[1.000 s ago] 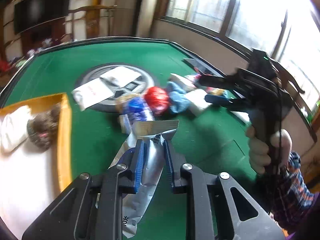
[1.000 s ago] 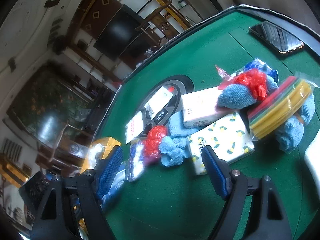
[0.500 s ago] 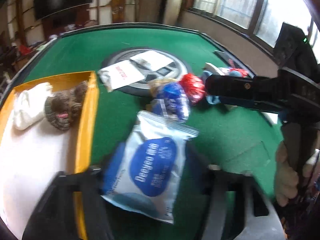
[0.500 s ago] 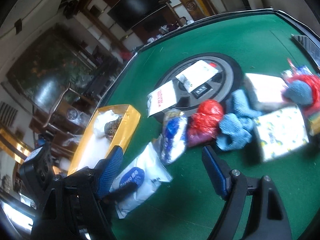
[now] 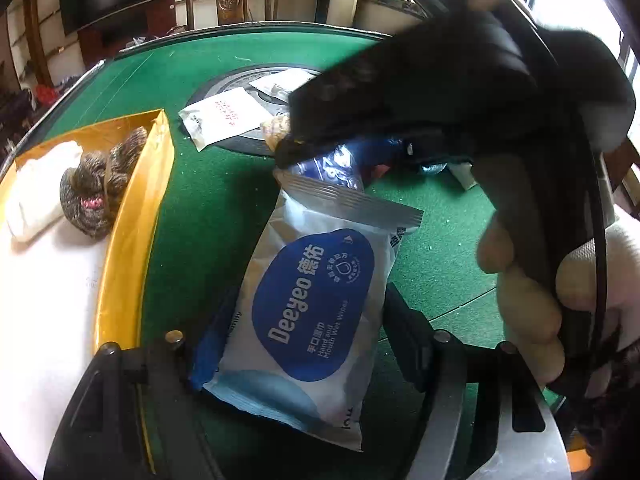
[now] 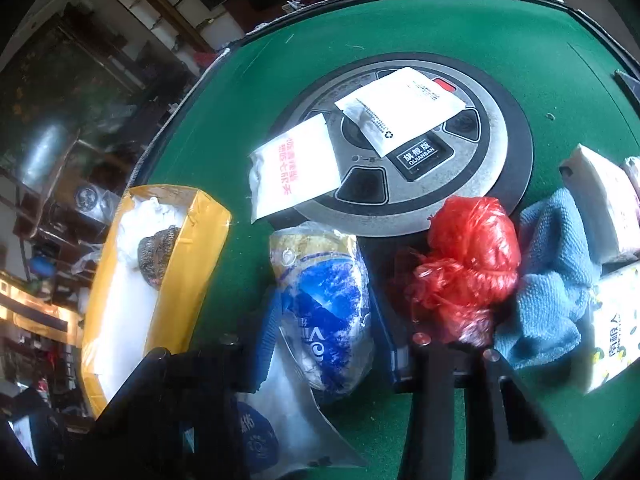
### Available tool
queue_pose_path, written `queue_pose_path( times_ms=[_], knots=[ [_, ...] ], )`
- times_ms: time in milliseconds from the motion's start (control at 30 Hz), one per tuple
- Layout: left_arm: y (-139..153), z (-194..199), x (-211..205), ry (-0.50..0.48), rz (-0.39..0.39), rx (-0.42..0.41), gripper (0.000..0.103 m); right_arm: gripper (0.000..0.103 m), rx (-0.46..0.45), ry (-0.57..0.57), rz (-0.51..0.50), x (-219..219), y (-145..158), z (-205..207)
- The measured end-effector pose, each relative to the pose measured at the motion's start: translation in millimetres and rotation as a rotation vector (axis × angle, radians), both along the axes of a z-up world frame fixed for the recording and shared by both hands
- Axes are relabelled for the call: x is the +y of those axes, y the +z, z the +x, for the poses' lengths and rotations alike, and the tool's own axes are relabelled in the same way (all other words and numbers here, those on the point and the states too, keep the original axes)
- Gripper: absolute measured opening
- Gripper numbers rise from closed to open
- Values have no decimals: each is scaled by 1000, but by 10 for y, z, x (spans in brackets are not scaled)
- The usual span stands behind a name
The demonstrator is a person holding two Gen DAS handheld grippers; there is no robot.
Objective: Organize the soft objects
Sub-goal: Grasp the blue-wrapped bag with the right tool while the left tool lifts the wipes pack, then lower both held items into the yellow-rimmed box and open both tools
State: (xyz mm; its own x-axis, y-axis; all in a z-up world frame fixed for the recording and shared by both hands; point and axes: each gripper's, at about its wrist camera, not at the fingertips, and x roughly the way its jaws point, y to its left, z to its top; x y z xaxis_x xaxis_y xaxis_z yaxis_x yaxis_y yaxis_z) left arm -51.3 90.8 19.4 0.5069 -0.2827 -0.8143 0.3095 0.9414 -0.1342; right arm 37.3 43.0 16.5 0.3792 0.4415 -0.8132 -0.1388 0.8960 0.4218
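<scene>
- Two hand-held grippers work over the green felt tabletop (image 5: 208, 200), each with a soft pack between its jaws.
- The left gripper (image 5: 304, 312) points steeply down at the flat white wet-wipe pack with a blue oval label (image 5: 320, 280). This pack lies on the felt with its long axis running away from the camera, along the gripper's own line.
- Its jaws have just been closing with the pack between them. The pads sit at the pack's two long edges, but it cannot be told whether they are pressing yet.
- The relation that matters for the coming move is that the shallow yellow cardboard tray (image 5: 132, 208) lies just beside the pack, to the gripper's left, along the tabletop's left edge. Its near wall runs roughly parallel to the pack.
- The tray already holds a white cloth bundle (image 5: 36, 192) and a brown knitted piece (image 5: 100, 184), with bare floor on the near side.
- The left hand is judged to be the nearer one to the tray, so only a short lift and sideways carry over the wall would be needed.
- The right gripper (image 6: 328, 320) also tilts down. Its jaws have just been closing and now pinch the crumpled blue-and-white printed plastic bag (image 6: 320, 280) across its width.
- That bag lies just beyond the wipe pack, at the near rim of the round grey centre panel (image 6: 480, 184). Its long axis points away from the gripper.
- The person's right hand (image 5: 520, 300) grips its handle close above the left gripper, so the two could crowd each other.
- A red crinkled plastic bag (image 6: 468, 264) and a blue towelling cloth (image 6: 552, 280) lie to the right.
</scene>
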Motion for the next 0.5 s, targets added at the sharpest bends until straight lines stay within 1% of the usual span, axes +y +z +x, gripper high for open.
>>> queue_pose_path(
  times_ms=[133,200,300,400,500],
  knots=[
    [64,-52,106,3,-67,7,66,39,-58,-32,41,-147,160,-173],
    [145,-108,168,14,-111,-3,66,39,-99,-48,46,-227,296,-286],
    [333,-219,347,30,-207,-33,66,39,-148,-50,77,-285,511,-429],
    [562,-353,626,77,-269,-70,66,39,-172,-17,116,-210,668,-514],
    [718,-378,997,157,-270,-95,66,39,-170,48,146,39,728,-566]
  ],
)
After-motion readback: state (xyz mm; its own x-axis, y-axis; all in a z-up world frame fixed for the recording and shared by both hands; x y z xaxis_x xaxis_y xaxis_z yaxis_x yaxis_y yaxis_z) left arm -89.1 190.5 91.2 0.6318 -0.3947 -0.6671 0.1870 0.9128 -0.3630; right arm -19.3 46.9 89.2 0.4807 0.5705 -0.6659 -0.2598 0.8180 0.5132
